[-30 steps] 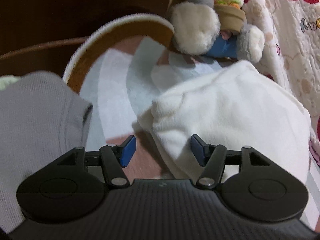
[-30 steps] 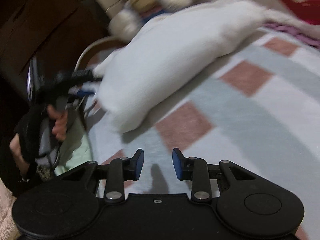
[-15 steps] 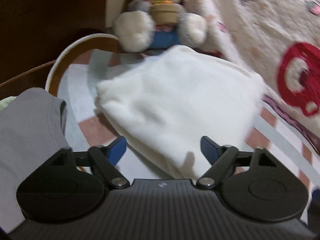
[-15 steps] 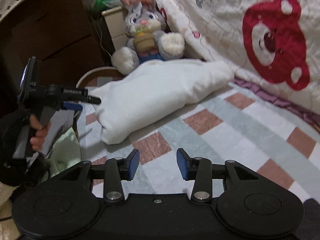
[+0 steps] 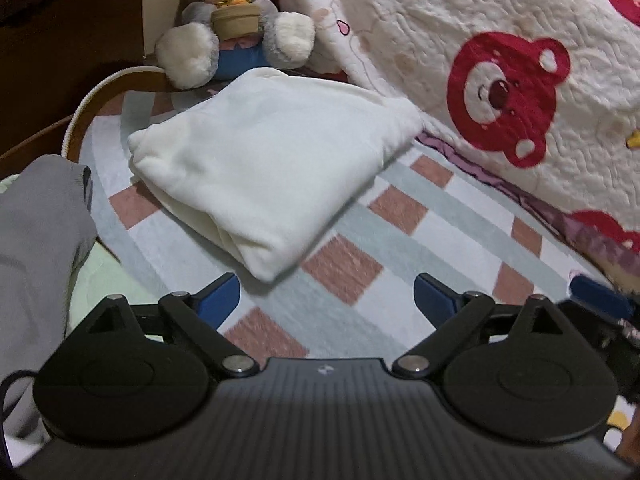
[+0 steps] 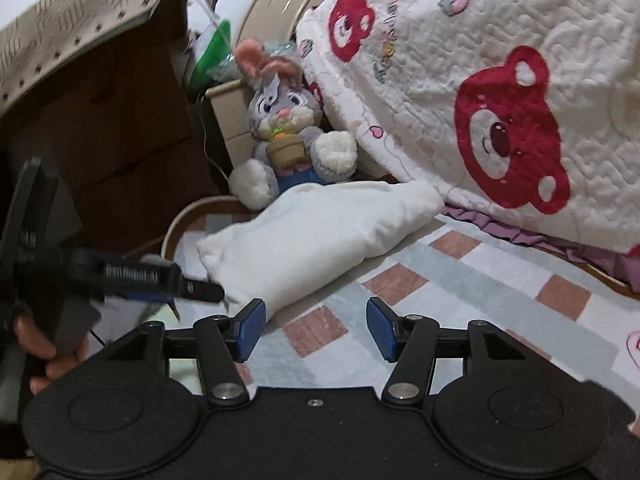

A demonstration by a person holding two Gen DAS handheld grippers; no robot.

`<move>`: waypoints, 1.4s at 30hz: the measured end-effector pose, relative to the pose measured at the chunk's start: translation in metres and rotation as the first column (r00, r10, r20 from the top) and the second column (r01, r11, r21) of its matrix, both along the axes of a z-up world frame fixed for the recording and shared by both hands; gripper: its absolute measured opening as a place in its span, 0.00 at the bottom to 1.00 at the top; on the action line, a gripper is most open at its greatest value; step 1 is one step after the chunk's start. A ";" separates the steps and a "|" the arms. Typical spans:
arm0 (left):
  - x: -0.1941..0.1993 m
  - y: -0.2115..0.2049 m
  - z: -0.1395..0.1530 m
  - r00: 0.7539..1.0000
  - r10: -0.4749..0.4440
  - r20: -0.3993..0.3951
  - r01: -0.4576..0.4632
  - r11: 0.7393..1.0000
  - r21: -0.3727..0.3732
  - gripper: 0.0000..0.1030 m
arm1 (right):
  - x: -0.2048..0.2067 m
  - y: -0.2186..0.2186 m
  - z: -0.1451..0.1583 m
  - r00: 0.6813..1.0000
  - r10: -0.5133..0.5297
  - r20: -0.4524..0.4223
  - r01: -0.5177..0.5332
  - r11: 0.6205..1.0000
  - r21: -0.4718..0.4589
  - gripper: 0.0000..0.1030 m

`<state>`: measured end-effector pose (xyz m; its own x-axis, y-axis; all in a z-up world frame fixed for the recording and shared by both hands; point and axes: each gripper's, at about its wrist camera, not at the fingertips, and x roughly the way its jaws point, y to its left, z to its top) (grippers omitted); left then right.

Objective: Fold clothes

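White garment folded and let go; both grippers empty.

My left gripper (image 5: pixel 326 300) and right gripper (image 6: pixel 316 328) have just been opening, now wide, nothing between. Folded white garment (image 5: pixel 272 172) lies at 12 o'clock on the checked mat (image 5: pixel 400 240); grey garment (image 5: pixel 36 224), at 9 o'clock, looks next.

I count one folded white garment (image 5: pixel 272 176) in the middle of the frame, lying on one checked rug (image 5: pixel 400 240). One grey garment (image 5: pixel 40 220) sits at the left edge, with one pale green cloth (image 5: pixel 108 276) showing beside it. One plush rabbit (image 5: pixel 236 20) sits at the top, left of centre. One quilt (image 5: pixel 480 40) fills the upper right, and in my left view I make out one whole red bear face (image 5: pixel 504 96) on it plus parts of two more at the right edge. I hold two grippers: my left gripper (image 5: pixel 326 300) and my right gripper (image 6: pixel 316 328), each with two blue pads.
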<state>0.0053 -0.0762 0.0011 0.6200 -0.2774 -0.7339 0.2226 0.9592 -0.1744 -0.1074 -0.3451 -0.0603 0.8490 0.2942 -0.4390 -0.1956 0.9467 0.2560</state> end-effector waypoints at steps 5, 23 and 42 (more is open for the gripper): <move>-0.026 -0.010 0.010 1.000 0.012 0.016 -0.013 0.998 0.062 0.93 | -0.026 0.005 0.011 0.999 0.003 0.038 0.000 0.998 -0.065 0.64; -0.091 -0.039 0.033 0.997 -0.039 0.061 0.029 0.985 0.170 0.96 | -0.067 0.006 0.026 0.998 0.023 0.053 -0.017 0.993 -0.115 0.72; -0.110 -0.049 0.040 0.995 -0.077 0.068 0.060 0.972 0.226 1.00 | -0.079 0.014 0.031 0.998 0.040 0.044 -0.032 0.986 -0.165 0.72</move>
<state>-0.1048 -0.1251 0.0412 0.6611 -0.1558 -0.7339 0.2937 0.9539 0.0622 -0.1859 -0.3315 -0.0296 0.8598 0.2524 -0.4439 -0.2387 0.9671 0.0876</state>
